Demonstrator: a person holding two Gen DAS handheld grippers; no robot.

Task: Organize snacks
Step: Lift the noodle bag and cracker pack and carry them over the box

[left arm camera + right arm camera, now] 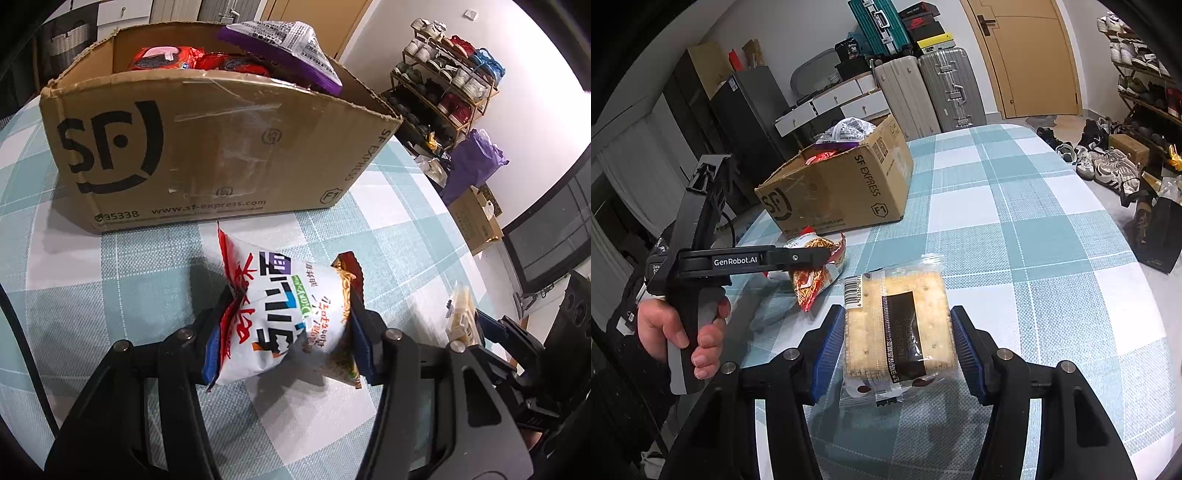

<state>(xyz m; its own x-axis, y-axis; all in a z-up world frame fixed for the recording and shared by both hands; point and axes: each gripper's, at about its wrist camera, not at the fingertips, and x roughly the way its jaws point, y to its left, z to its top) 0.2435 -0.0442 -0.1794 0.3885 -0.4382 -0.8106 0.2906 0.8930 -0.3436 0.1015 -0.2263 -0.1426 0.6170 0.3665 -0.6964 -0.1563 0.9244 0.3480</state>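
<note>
A white and red noodle snack bag (280,295) lies on the checked tablecloth just in front of an open SF cardboard box (207,147). My left gripper (291,306) is shut on the bag, its blue pads pinching both sides so the bag crumples. The right wrist view shows this gripper (798,258) from the side over the bag (812,284). My right gripper (897,317) is shut on a clear pack of square crackers (897,325), held just above the cloth. Inside the box (842,188) are red packets (162,59) and a purple and white bag (288,48).
The table (1034,240) has bare cloth to the right of the box and rounded edges. A hand (683,332) holds the left gripper's handle. Beyond the table stand suitcases (923,88), a shoe rack (443,81) and loose shoes (1108,166) on the floor.
</note>
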